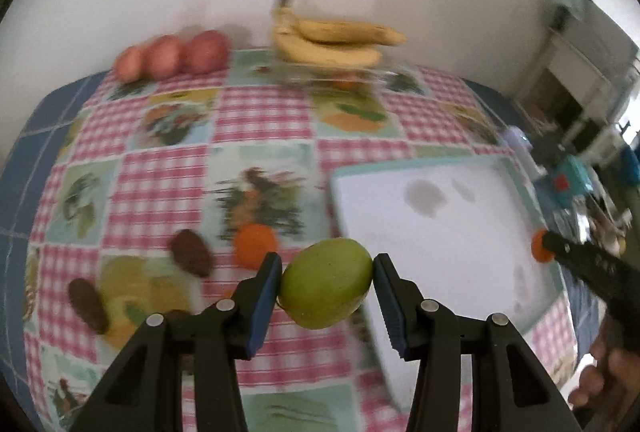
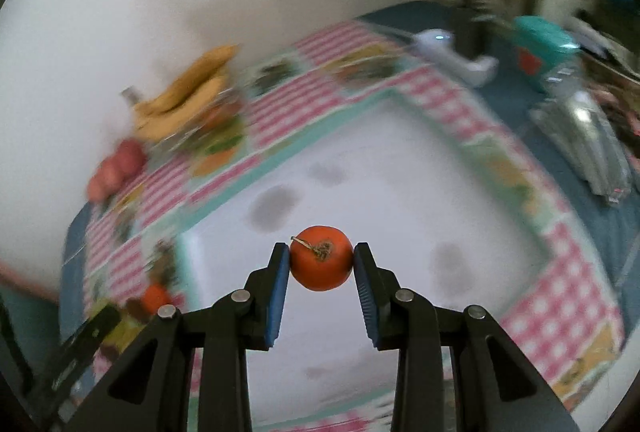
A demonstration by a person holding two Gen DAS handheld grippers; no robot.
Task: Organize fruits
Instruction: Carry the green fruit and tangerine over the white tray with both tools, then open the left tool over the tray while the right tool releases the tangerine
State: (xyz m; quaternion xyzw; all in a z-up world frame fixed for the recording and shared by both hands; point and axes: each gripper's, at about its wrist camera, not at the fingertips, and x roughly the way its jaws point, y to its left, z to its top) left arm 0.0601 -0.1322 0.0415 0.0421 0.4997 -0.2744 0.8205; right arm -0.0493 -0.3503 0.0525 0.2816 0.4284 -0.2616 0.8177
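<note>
clearly three red apples [image 1: 172, 57], two brown fruits [image 1: 191, 252], one white tray [image 1: 440, 228]

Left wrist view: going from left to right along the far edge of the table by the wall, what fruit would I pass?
Three reddish round fruits in a row → bunch of bananas, lying on a clear glass dish.

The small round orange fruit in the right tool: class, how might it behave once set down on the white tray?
The small round orange fruit looks near-spherical, so it would probably roll on the flat white tray. Its skin looks smooth, so it may slip from the right tool. It seems firm, showing no denting.
</note>
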